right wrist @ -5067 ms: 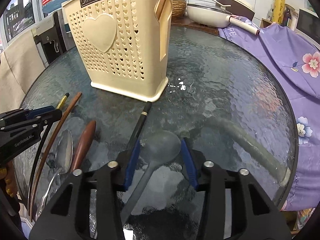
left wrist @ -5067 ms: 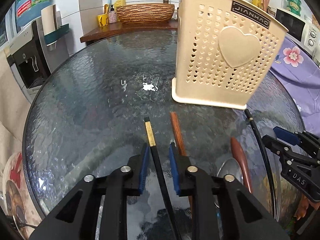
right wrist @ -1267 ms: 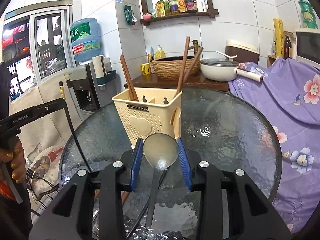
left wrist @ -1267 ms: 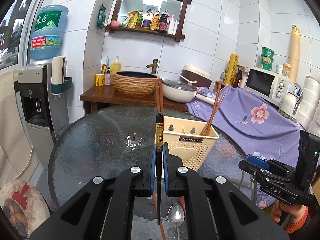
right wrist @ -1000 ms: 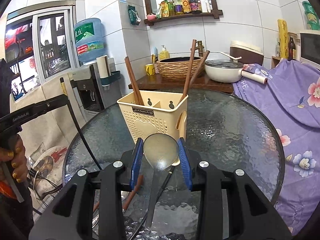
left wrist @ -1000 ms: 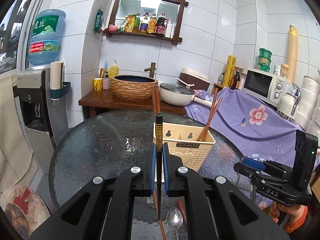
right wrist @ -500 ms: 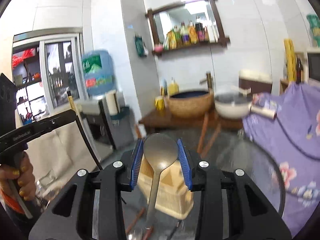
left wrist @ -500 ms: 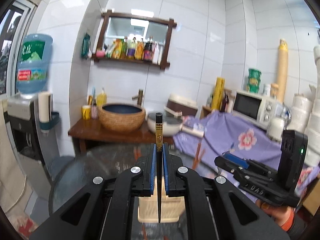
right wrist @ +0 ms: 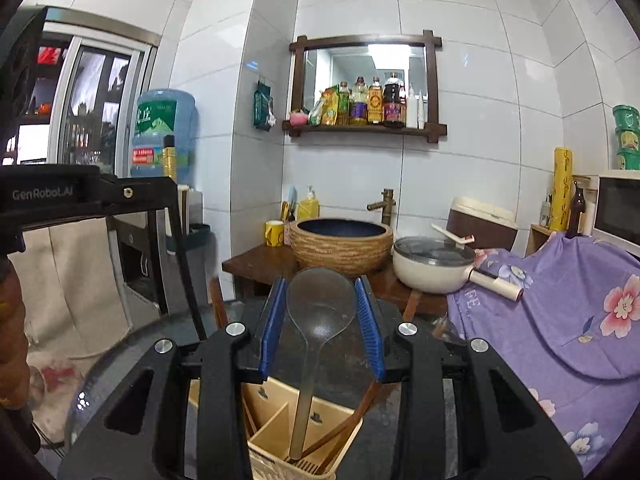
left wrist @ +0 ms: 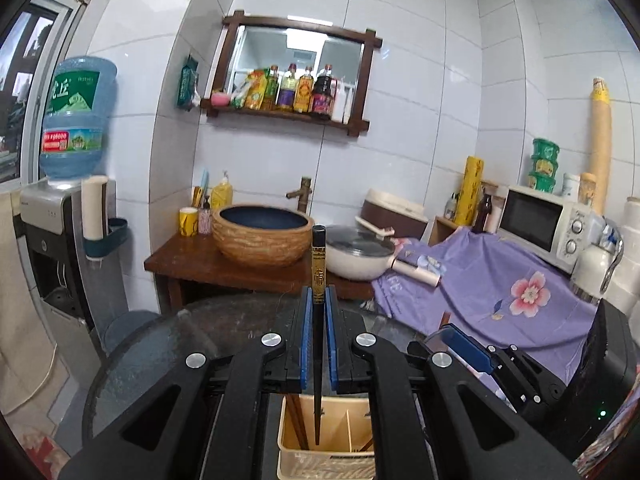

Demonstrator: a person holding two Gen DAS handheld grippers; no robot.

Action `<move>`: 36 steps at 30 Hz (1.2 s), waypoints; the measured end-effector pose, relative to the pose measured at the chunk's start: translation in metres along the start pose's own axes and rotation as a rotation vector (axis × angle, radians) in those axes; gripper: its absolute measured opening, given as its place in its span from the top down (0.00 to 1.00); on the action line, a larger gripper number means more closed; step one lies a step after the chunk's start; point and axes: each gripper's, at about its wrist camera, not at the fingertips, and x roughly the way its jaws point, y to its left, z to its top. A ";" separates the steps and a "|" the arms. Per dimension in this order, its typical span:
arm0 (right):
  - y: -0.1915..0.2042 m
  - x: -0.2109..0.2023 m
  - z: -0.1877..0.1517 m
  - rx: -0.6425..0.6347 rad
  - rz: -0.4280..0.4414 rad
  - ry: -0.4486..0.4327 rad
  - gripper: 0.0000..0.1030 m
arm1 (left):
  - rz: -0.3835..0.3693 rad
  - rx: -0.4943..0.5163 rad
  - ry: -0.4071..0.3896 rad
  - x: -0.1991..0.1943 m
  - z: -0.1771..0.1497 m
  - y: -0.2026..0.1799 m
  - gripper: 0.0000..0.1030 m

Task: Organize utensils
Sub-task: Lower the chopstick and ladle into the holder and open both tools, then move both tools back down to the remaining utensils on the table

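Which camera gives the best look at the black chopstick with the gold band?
The left wrist view: the black chopstick runs upright between the left tongs, its tip down in the cream utensil holder. The right wrist view shows only its gold-banded top and a stretch of shaft, side-on at the left.

Bright, even indoor light — strong fisheye curvature, dark vignetted corners.

I see a glossy black chopstick (left wrist: 318,344), a smooth grey plastic spoon (right wrist: 320,312), and a matt cream plastic caddy (left wrist: 332,460) below my grippers.
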 end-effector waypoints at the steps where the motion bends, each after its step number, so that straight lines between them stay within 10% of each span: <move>1: 0.001 0.004 -0.008 -0.003 0.004 0.017 0.65 | 0.000 0.001 0.016 0.005 -0.008 0.001 0.94; 19: 0.006 0.019 -0.079 -0.009 0.010 0.136 0.65 | -0.003 0.014 0.176 0.037 -0.079 0.013 0.94; 24: 0.001 0.008 -0.080 0.016 0.008 0.112 0.40 | -0.008 0.022 0.158 0.027 -0.080 0.014 0.91; 29: 0.001 -0.026 -0.078 -0.008 -0.022 0.056 0.10 | -0.002 0.008 0.070 -0.011 -0.081 0.020 0.23; 36: -0.001 -0.063 -0.101 0.021 0.003 0.150 0.05 | 0.016 -0.022 0.105 -0.040 -0.115 0.037 0.06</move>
